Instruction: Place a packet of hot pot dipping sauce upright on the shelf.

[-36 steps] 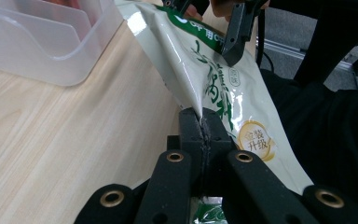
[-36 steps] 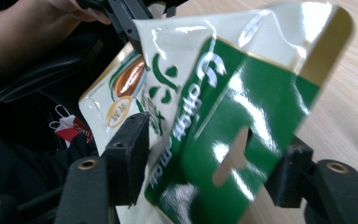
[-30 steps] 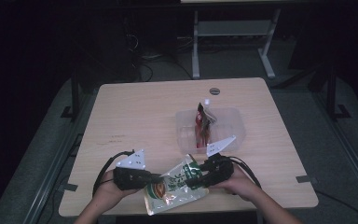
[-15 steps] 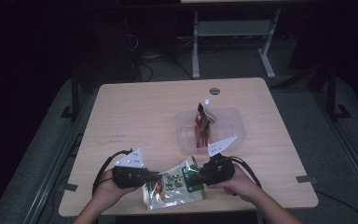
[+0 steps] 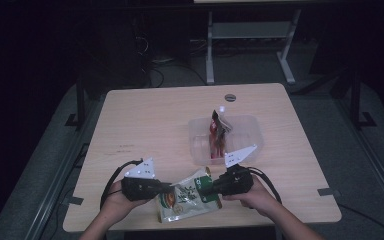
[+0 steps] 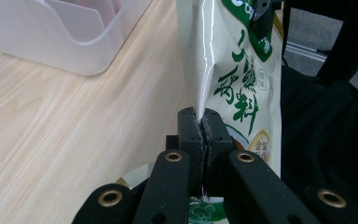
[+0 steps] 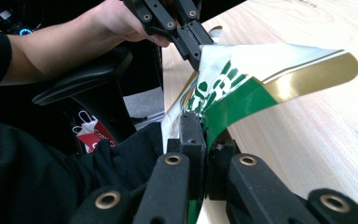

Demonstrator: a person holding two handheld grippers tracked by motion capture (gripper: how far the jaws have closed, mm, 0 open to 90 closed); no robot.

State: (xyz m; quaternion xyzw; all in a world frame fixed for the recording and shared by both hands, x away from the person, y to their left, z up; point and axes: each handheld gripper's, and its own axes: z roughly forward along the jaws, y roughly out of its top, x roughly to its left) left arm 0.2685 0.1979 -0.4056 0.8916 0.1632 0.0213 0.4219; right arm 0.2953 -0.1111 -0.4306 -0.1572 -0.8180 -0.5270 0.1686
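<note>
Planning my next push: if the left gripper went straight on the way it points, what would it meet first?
The left gripper is shut on the green-and-white pouch. Straight ahead along the pouch stands the right gripper, clamped on its far edge; that would likely come first. The clear bin lies off to the side.

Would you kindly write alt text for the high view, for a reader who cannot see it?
Two hand-held tongs, left tongs and right tongs, grip opposite edges of a green-and-white pouch at the near edge of a wooden table. Behind stands a clear plastic bin holding a red packet.
</note>
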